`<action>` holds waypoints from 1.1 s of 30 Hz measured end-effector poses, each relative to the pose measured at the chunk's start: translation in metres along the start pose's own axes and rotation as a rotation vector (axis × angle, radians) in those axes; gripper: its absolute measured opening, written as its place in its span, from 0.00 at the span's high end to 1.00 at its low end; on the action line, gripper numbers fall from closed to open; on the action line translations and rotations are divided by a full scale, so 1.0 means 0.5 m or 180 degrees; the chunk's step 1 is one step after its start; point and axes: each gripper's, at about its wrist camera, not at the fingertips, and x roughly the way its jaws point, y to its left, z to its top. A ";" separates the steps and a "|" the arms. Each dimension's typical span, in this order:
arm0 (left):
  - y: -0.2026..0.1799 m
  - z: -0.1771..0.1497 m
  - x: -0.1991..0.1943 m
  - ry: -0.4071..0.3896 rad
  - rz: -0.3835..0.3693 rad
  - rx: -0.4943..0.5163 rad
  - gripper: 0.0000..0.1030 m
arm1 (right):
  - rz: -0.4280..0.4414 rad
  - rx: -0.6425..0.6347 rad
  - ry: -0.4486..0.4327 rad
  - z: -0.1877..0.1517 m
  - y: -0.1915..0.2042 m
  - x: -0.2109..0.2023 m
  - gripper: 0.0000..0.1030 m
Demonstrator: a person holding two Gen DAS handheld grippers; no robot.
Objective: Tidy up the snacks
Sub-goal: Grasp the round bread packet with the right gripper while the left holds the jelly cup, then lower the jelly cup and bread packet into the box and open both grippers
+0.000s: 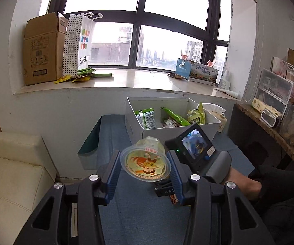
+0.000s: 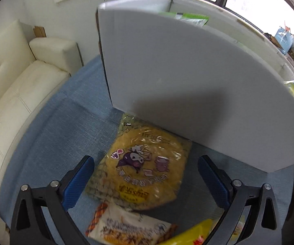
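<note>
glossy plastic jelly cup (image 1: 145,161), matt white cardboard box (image 2: 187,85), blue cloth table (image 2: 51,130).

The white box's (image 2: 187,77) tall wall is blocking passage ahead; open blue tabletop (image 2: 51,126) is lying free to its left

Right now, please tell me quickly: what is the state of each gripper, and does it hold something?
Left gripper: shut on the jelly cup.
Right gripper: open, holding nothing, above the yellow snack bag.
</note>
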 end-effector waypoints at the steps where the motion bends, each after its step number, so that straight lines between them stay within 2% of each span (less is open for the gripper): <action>1: -0.001 -0.001 0.001 0.0020 -0.0007 -0.0001 0.51 | -0.0016 -0.0019 0.0004 0.000 0.003 0.004 0.00; 5: -0.008 -0.001 0.006 0.0046 -0.0014 0.0001 0.51 | 0.0156 -0.0046 0.0017 -0.001 0.004 0.005 0.23; 7: -0.011 0.001 0.008 0.0045 -0.0021 0.0013 0.51 | 0.0116 -0.0097 -0.0013 -0.007 0.003 -0.010 0.23; 10: -0.015 0.003 0.009 0.0046 -0.0010 0.0033 0.51 | 0.0147 -0.0143 -0.0207 -0.022 -0.003 -0.058 0.23; 14: -0.017 0.006 0.017 0.0057 -0.0074 0.0008 0.51 | 0.0287 -0.0107 -0.0467 -0.065 -0.032 -0.149 0.23; 20: -0.036 0.021 0.045 0.0069 -0.0265 -0.0023 0.51 | 0.0384 0.0196 -0.1104 -0.132 -0.129 -0.313 0.23; 24: -0.060 0.049 0.079 0.0053 -0.0403 0.0000 0.51 | 0.0341 0.0425 -0.1356 -0.155 -0.194 -0.389 0.23; 28: -0.098 0.095 0.139 0.0074 -0.0475 0.0136 0.51 | 0.0250 0.0509 -0.1493 -0.141 -0.249 -0.436 0.23; 33: -0.121 0.164 0.244 0.0151 -0.0558 0.0204 0.51 | 0.0223 0.0628 -0.1579 -0.070 -0.312 -0.444 0.23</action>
